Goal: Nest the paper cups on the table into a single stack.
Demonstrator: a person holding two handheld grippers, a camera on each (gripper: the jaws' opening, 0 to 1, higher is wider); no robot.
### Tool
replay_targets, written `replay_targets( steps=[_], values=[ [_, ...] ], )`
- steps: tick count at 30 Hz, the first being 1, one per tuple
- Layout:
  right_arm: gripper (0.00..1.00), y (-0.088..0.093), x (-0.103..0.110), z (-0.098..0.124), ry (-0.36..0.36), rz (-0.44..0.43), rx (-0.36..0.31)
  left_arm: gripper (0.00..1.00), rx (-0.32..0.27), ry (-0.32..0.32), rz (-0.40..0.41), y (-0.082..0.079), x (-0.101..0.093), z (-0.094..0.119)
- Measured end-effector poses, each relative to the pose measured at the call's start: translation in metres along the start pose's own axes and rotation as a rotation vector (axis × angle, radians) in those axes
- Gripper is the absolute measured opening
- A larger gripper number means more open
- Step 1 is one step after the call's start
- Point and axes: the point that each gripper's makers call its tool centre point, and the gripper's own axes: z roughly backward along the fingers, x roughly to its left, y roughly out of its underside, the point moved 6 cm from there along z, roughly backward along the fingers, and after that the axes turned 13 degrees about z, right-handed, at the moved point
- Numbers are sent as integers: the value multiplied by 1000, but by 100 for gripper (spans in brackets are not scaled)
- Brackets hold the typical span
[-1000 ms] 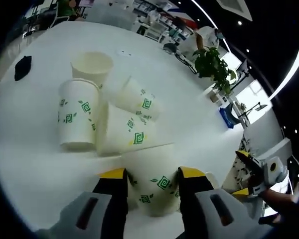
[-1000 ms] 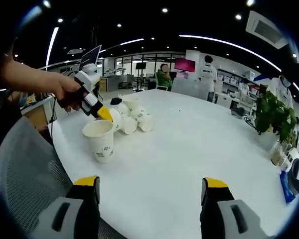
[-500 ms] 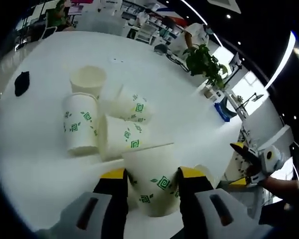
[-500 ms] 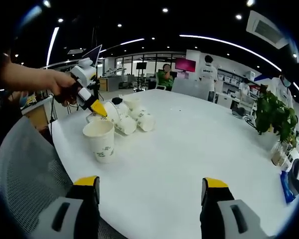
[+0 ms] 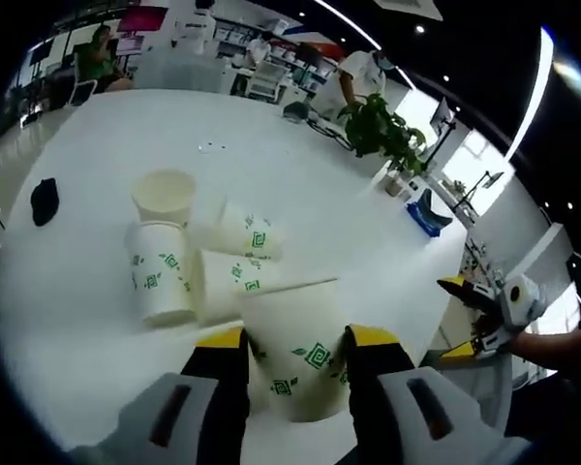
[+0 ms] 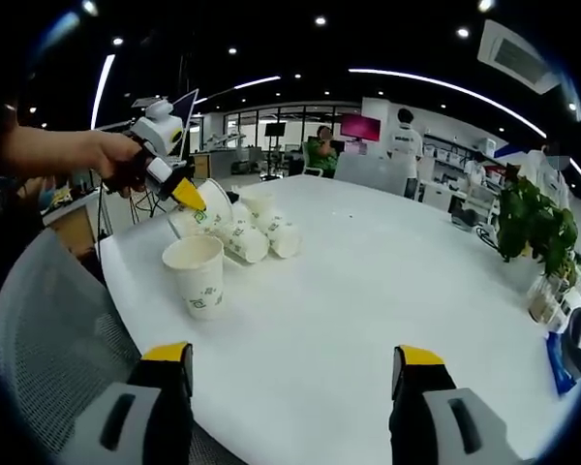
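Four white paper cups with green square motifs [image 5: 201,254] sit clustered on the white round table [image 5: 300,184]: two upright, two on their sides. A fifth matching cup [image 5: 297,350] is pinched between the left gripper [image 5: 297,341] jaws, raised over the cluster. Excess squeeze may crush its thin wall; a tilted descent may topple the upright cup [image 5: 158,272]. The right gripper [image 6: 297,368] hangs spread, holding nothing, with a separate upright cup [image 6: 197,275] near the table edge.
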Motion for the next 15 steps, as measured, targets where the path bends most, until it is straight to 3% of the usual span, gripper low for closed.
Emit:
replay_targets(
  steps=[8,15],
  values=[
    [88,-4,2,1,-7,-13,-23,38,-38,18,-14,-6,-2,7],
    [90,-8,5,1,-17,-20,-44,38,-81,67,-37,-8,-17,19]
  ],
)
